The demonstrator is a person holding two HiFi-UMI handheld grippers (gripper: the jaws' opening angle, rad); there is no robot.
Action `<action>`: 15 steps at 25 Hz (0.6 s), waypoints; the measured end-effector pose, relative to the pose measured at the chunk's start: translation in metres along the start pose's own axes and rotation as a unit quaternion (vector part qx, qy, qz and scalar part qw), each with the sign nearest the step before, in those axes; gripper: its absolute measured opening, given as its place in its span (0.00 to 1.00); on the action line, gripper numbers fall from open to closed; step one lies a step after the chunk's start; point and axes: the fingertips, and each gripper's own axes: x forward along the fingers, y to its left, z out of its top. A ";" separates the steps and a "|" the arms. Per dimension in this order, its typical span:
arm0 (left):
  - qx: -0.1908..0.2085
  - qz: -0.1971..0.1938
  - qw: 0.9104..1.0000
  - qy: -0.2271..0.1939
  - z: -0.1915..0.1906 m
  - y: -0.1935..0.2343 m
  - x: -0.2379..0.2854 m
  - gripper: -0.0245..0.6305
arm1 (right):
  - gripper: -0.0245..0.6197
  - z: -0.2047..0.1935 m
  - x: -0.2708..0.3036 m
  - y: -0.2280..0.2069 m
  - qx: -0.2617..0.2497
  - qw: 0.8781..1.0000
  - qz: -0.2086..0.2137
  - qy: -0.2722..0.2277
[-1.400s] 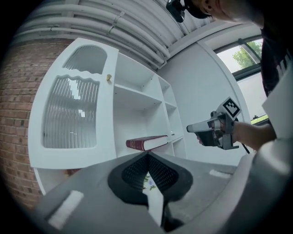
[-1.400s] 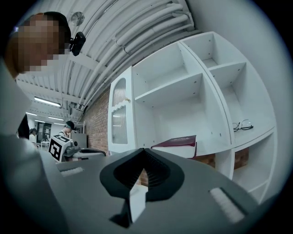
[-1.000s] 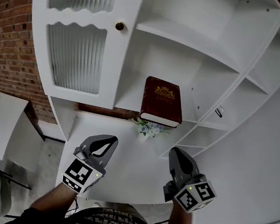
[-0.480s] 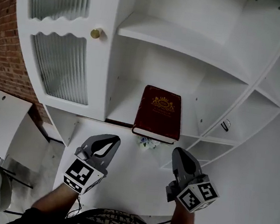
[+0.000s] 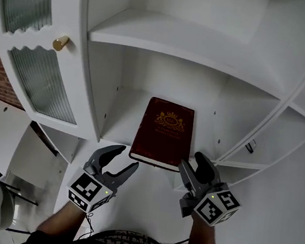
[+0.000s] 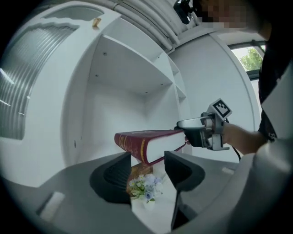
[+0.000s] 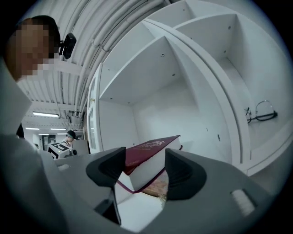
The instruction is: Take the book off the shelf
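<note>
A dark red book with a gold crest lies flat on the white shelf, its near end overhanging the front edge. My left gripper is open just below and left of the book's near left corner. In the left gripper view the spine corner of the book sits just beyond the left gripper. My right gripper is open at the near right corner. In the right gripper view the book has that corner between the jaws of the right gripper.
A cabinet door with ribbed glass and a brass knob stands left of the shelf bay. Another shelf runs above the book. Glasses lie in the bay to the right. A small bunch of flowers sits below the book.
The view has closed in on the shelf. Both grippers have risen to the book's near end. The left jaws have spread apart, and the right gripper now reaches the book's corner.
</note>
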 end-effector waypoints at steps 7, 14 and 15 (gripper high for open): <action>-0.001 -0.002 1.000 0.006 0.000 0.000 0.023 0.41 | 0.55 -0.001 0.022 -0.006 0.075 0.995 0.066 0.017; -0.008 0.003 1.000 0.001 -0.001 -0.010 0.024 0.38 | 0.52 -0.006 0.021 0.005 0.074 0.993 0.094 0.021; -0.007 0.001 1.000 0.000 -0.001 -0.013 0.022 0.38 | 0.52 -0.007 0.018 0.006 0.077 0.992 0.095 0.019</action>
